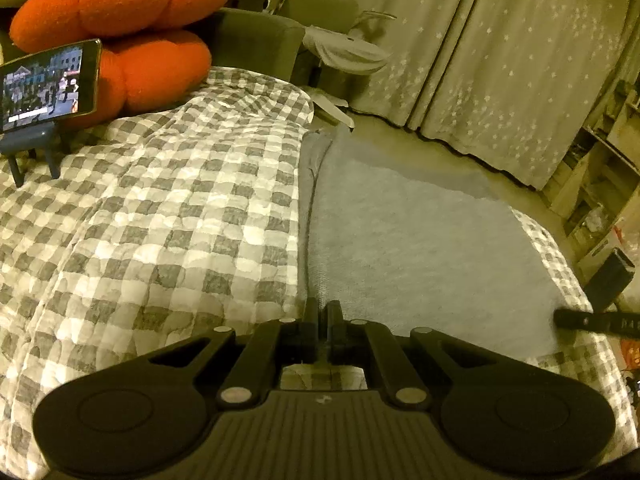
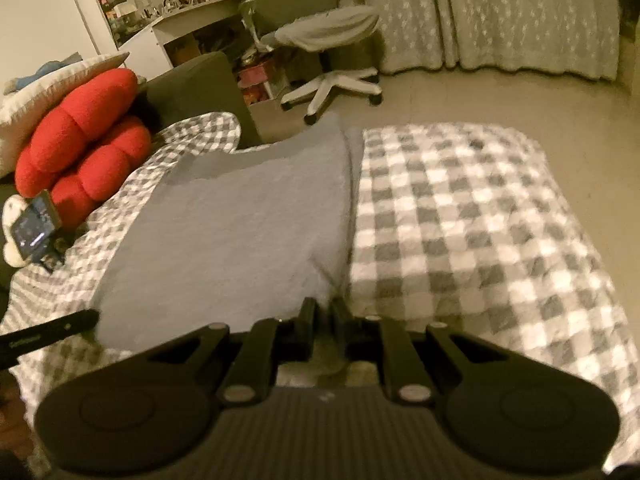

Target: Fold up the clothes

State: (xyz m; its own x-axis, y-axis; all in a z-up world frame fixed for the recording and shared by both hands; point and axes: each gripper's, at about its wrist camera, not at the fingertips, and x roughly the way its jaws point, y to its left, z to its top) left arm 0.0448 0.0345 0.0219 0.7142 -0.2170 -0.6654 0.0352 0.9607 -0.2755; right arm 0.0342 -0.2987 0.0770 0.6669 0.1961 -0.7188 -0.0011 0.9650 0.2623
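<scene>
Both grippers pinch near corners of the grey garment (image 1: 420, 240) — left gripper (image 1: 323, 312) on its left edge, right gripper (image 2: 323, 310) on its right — so the cloth stays taut on the checked quilt (image 1: 160, 200), probably ready to fold away.

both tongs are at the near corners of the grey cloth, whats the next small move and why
Probably lift both tongs together and carry the near edge toward the far edge. The left tongs and right tongs each look closed on a near corner of the grey cloth, which lies flat on the checkered bedspread.
</scene>
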